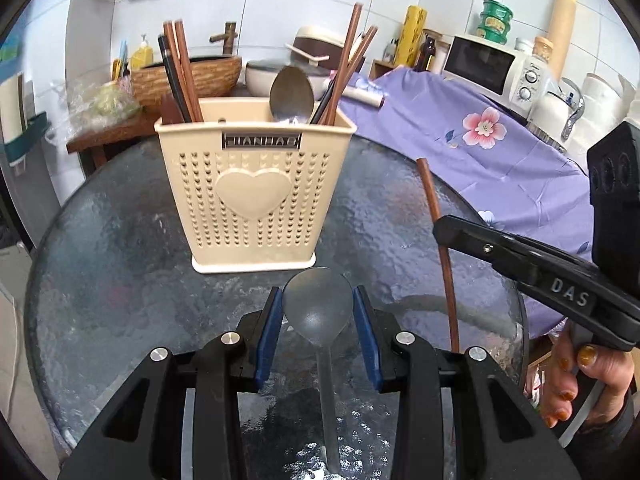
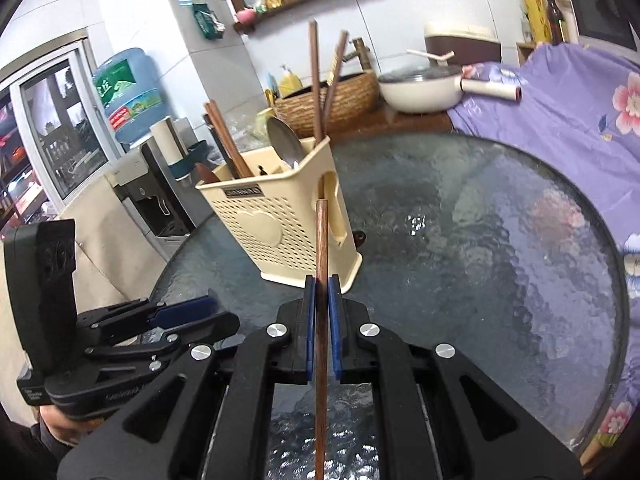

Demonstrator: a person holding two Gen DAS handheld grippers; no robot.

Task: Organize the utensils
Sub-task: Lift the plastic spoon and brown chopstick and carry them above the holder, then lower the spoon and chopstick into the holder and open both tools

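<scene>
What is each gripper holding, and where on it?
Left gripper: spoon, by its bowl's edges. Right gripper: chopstick, clamped partway along its shaft.

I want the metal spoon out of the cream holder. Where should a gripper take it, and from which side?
Grip the metal spoon by its bowl, from straight above: only the bowl stands clear of the cream holder, its handle sunk inside. Close across the bowl's edges, staying between the chopsticks on either side.

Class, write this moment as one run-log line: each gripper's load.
left gripper: shut on spoon | right gripper: shut on chopstick | holder: upright on table
</scene>
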